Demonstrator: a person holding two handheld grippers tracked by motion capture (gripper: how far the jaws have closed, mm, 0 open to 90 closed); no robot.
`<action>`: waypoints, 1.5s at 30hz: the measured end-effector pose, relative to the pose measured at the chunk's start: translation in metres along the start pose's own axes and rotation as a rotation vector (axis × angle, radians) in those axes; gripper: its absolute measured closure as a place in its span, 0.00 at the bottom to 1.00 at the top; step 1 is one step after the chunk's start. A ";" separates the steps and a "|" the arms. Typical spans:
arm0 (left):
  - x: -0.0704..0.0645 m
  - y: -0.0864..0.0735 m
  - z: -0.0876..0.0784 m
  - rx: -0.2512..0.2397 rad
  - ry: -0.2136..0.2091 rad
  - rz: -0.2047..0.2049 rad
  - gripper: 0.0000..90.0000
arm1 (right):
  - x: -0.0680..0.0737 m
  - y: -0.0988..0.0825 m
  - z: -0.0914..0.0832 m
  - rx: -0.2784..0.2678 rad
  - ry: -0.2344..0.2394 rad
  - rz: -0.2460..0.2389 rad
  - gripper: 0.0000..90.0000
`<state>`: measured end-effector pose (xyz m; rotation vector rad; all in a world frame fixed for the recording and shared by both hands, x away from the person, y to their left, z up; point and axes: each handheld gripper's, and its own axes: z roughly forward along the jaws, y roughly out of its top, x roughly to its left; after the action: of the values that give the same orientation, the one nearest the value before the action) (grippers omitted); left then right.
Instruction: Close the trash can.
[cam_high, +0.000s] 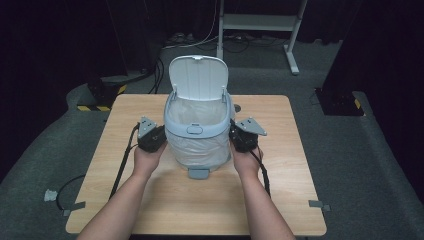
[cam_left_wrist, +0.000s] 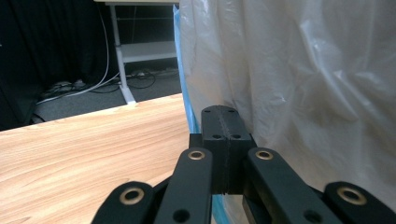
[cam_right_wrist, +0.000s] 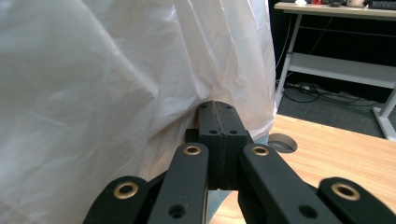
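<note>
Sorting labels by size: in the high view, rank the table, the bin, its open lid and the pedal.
1. table
2. bin
3. open lid
4. pedal

Both forearms come in from the near edge, bare, angled slightly inward, roughly parallel. Left hand (cam_high: 145, 159) wraps the rear of the left gripper (cam_high: 159, 136); right hand (cam_high: 246, 161) wraps the rear of the right gripper (cam_high: 235, 136). Grippers point inward toward each other, well apart, at about the same height and the same distance from the near edge. Grey three-cornered plates sit on top, tilted. Cables trail back along each forearm. In each gripper view the two black jaws meet flush, no gap between them, nothing held.
</note>
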<state>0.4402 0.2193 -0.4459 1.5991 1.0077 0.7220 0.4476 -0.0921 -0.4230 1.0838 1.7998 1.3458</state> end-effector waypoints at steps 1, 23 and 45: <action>-0.001 0.000 -0.002 0.000 0.001 0.009 1.00 | 0.000 0.000 -0.001 0.002 0.001 -0.003 1.00; -0.023 -0.020 -0.062 -0.012 -0.007 0.001 1.00 | 0.027 -0.016 -0.045 -0.022 0.041 -0.045 1.00; -0.006 0.023 -0.092 -0.009 0.003 0.002 0.81 | 0.026 0.024 -0.084 -0.078 0.000 -0.102 0.79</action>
<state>0.3642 0.2545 -0.4003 1.5914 1.0037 0.7292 0.3694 -0.1025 -0.3773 0.9386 1.7631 1.3437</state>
